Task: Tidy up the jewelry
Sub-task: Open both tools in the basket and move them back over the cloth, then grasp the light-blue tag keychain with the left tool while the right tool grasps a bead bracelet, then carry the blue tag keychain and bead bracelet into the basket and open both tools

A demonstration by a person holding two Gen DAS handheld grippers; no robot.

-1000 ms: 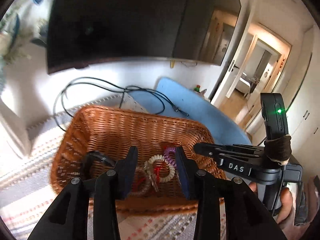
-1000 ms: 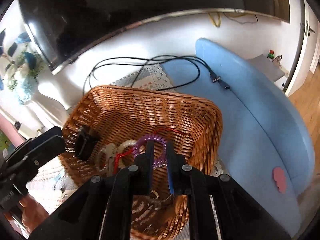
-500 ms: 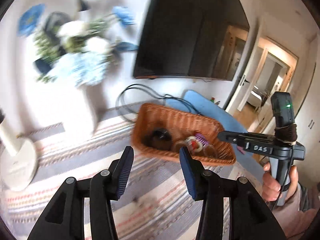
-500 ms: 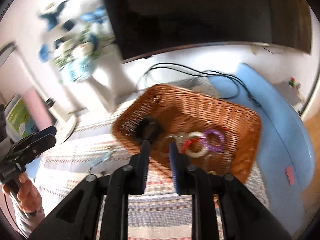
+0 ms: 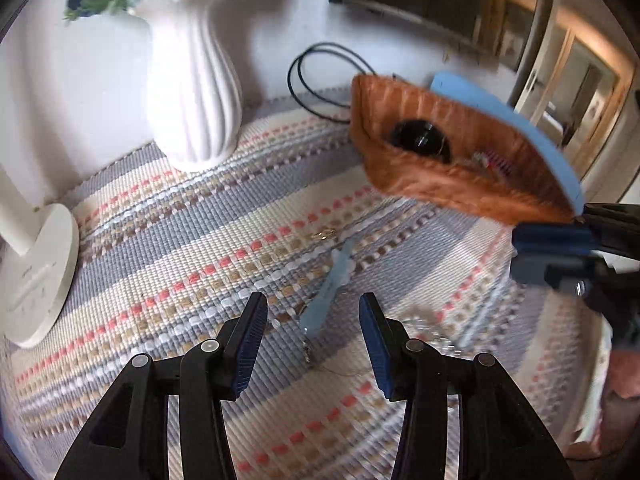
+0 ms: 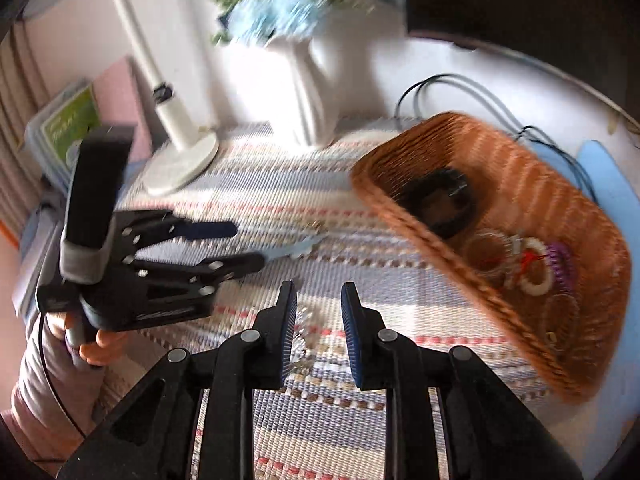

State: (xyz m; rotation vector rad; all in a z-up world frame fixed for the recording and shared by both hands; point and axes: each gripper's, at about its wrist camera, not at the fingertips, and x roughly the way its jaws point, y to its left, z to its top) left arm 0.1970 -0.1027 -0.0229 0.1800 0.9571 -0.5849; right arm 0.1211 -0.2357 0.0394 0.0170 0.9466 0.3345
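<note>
Both grippers left one basket (image 6: pixel 504 184), empty.

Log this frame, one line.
left gripper: open, over light-blue hair clip on mat | right gripper: open, empty | basket: holds bracelets

Both cameras ride just behind their fingers and look steeply down and forward, close over the striped mat (image 5: pixel 192 240) on the desk. The left wrist view faces the white vase (image 5: pixel 192 92), with the wicker basket (image 5: pixel 440 188) to its upper right. The right wrist view looks from further right, basket (image 6: pixel 532 184) on its right. Both share mat, vase, basket and a pale blue strip (image 5: pixel 332 284).
</note>
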